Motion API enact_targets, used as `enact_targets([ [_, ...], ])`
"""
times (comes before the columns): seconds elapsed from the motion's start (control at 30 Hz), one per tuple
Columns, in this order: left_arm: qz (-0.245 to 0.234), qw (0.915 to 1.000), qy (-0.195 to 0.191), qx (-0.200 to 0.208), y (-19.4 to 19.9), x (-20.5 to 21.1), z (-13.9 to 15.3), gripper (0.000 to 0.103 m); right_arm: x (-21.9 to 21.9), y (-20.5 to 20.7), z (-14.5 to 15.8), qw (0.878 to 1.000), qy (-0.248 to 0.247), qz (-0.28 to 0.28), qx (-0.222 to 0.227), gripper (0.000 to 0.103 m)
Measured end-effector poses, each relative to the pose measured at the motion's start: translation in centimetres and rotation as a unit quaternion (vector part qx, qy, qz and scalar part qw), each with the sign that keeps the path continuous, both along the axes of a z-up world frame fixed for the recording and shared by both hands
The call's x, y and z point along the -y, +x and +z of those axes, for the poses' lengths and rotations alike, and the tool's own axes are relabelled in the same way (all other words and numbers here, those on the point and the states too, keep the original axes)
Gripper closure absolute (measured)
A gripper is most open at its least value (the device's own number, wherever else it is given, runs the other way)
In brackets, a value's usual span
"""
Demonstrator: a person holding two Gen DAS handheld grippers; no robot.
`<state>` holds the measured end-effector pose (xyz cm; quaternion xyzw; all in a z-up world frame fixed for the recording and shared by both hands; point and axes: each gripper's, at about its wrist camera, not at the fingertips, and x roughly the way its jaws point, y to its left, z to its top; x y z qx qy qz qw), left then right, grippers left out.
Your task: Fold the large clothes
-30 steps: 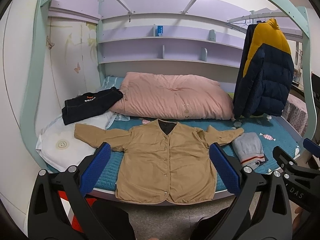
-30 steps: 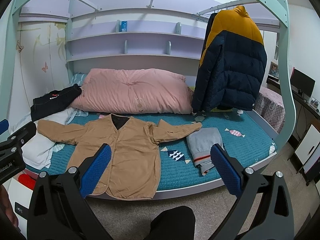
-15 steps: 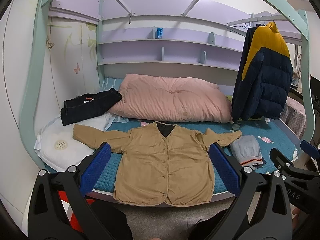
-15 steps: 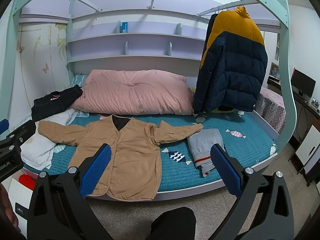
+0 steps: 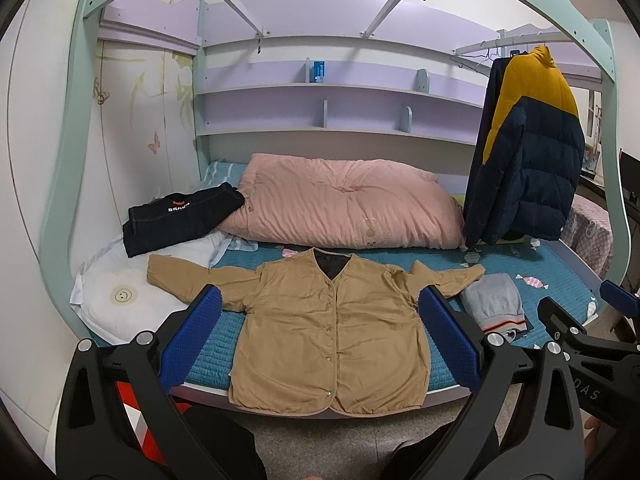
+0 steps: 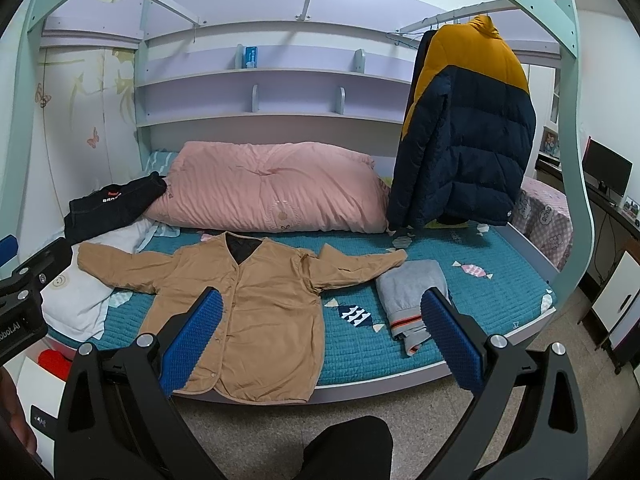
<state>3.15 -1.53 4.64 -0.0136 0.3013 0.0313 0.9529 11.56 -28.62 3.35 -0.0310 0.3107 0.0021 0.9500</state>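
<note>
Both tools are held spread apart and grasp nothing: the left tool (image 5: 320, 338) frames the jacket from the lower part of its view, and the right tool (image 6: 322, 336) is aimed slightly further right, its blue pads (image 6: 452, 344) seen over the bed edge.

One tan jacket (image 5: 328, 328) is laid flat and buttoned at the centre of the frame, sleeves spread, hem hanging over the front edge of the bed (image 5: 560, 276) — a teal quilted mattress set inside a mint-green frame with lilac shelves (image 5: 340, 88) above.

Behind the jacket one pink duvet (image 5: 344, 208) is bunched. At the left a dark folded garment (image 5: 180, 220) is seen resting on a white pillow (image 5: 116, 296). One folded grey garment (image 6: 412, 296) lies just beside the jacket's right-hand sleeve tip. One navy-and-yellow puffer coat (image 6: 464, 128) hangs at the upper right — its lower edge reaches down to the bed. A small blue box (image 5: 318, 71) is set on the top shelf.
</note>
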Motion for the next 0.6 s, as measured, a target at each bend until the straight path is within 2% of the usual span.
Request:
enact_targets([
  [0.6,0.0,1.0,0.005,-0.001,-0.15,0.24,0.31,0.004,0.1,-0.32,0.0,1.0,0.002,0.0,-0.004,0.007],
])
